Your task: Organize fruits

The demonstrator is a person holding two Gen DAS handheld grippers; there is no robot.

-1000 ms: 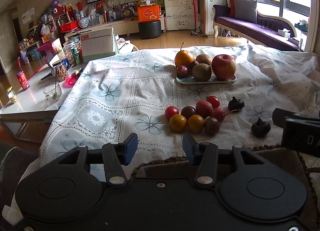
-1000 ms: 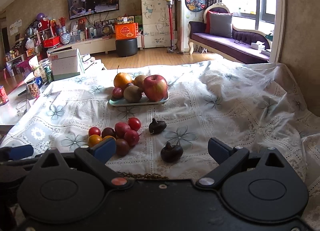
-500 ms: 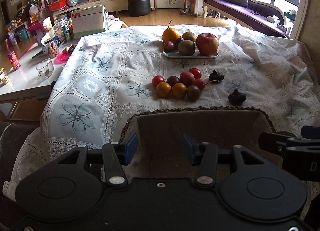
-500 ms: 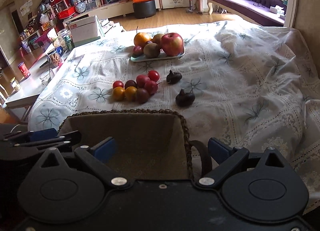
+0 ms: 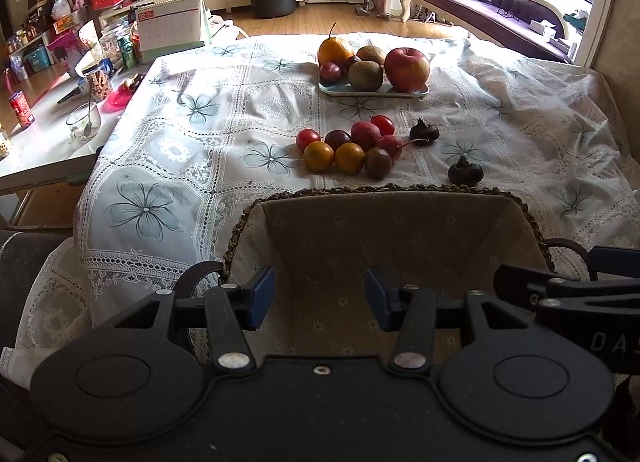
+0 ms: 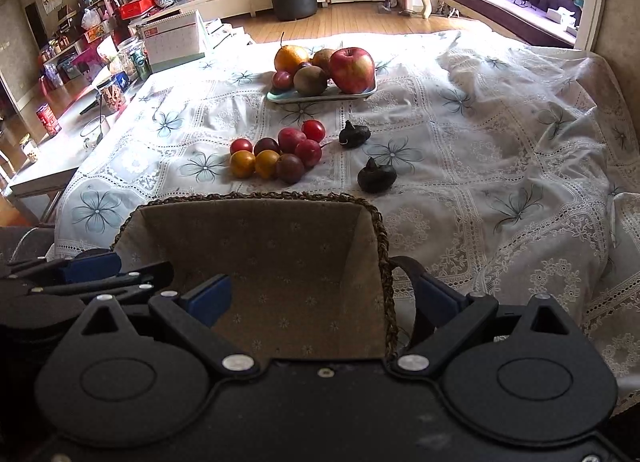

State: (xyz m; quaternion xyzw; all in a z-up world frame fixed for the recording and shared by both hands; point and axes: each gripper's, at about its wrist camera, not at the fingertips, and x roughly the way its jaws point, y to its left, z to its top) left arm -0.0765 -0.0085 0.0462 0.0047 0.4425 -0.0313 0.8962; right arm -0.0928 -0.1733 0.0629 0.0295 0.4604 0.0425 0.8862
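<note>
So the loose fruit is a tight cluster of small round red, orange and dark purple fruits (image 5: 348, 146) sitting right on the white lace tablecloth with grey flower prints (image 5: 192, 166), about 12 o'clock from the left gripper and 11 o'clock in the right wrist view. Two dark, knobbly water-chestnut-looking things lie apart from the cluster: one (image 5: 425, 132) just at its 3 o'clock, the other (image 5: 465, 171) nearer the basket, around 4 o'clock. Farther back at 12 o'clock there's a pale blue rectangular tray (image 5: 372, 92) holding a big red apple (image 5: 407, 69), an orange pear-shaped fruit with a stem (image 5: 334, 51), a couple of brown kiwis and small plums.

Closest in is a woven basket with a brown fabric liner (image 5: 384, 246), sitting at the table's near edge, nothing visible inside.

The left gripper (image 5: 320, 296) hangs over the basket's near left side, blue-padded fingers spread apart, gripping nothing. The right gripper (image 6: 328, 300) has its fingers wide apart on either side of the basket's right rim, not clamped on it.

A desk calendar (image 5: 172, 24) stands at 10 o'clock past the cloth.
</note>
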